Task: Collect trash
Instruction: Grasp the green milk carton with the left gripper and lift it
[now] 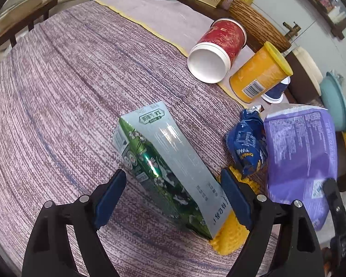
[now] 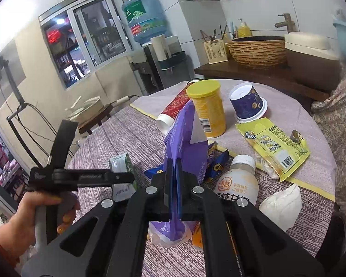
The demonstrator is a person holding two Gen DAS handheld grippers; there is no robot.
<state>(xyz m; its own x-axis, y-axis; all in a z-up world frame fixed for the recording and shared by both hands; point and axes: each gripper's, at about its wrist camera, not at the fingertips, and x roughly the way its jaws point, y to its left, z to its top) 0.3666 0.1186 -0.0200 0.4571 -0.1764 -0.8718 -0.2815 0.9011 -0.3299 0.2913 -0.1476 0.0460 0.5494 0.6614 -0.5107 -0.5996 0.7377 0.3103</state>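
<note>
Left gripper gapes around the green carton (untouched); we center, then close squarely. Right gripper pinches the purple bag.

Left gripper: jaws wide apart, pads clear of contact. Right gripper: jaws clamped together. Left hand wraps handle.

Mauve woven tablecloth with a yellow stripe; green-and-silver carton; red tube; yellow canister; purple bag; blue wrapper.
</note>
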